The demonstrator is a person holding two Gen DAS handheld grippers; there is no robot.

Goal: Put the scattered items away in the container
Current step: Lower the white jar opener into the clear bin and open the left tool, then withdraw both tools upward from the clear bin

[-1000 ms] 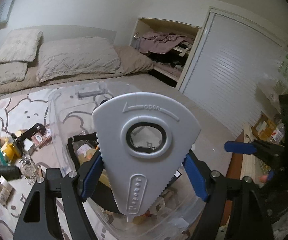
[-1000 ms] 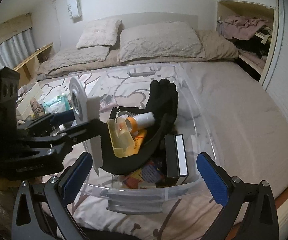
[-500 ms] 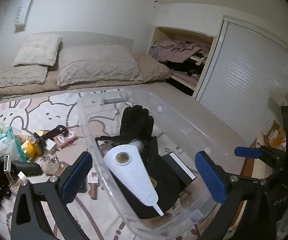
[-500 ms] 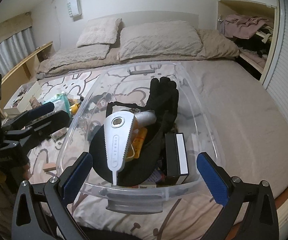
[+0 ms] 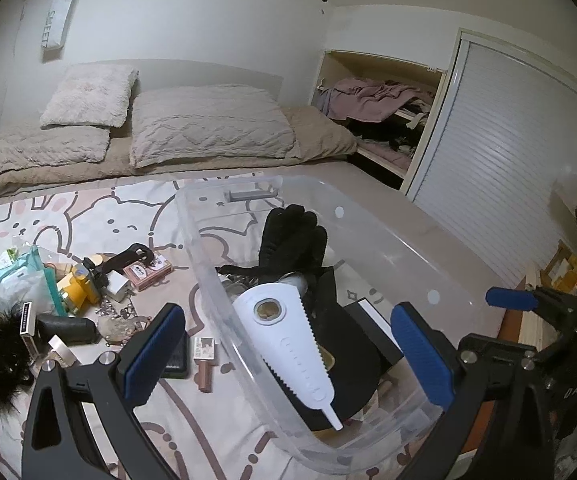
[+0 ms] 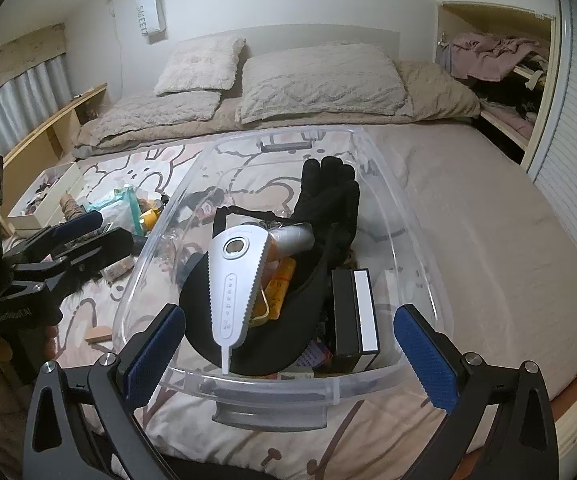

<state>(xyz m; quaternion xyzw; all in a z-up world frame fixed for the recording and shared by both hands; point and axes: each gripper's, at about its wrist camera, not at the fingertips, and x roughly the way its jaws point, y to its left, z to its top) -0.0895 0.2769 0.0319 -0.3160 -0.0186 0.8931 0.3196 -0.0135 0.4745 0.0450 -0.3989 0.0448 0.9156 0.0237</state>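
Both grippers empty, more things to pick up

The left gripper [image 5: 284, 356] is wide open; so is the right gripper [image 6: 288, 348]. The loose pile [image 5: 84, 292] lies lower left, nearest the left one, beside the clear box [image 5: 368, 216].

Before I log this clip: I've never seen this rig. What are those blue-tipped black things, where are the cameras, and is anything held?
They are hand-held tongs, one per hand, each with a fisheye camera looking along its fingers. The left tongs and the right tongs are both open and empty. Between them a clear plastic bin sits on the bed, holding a white jar opener, a black glove and a black box. Scattered items lie on the blanket left of the bin.
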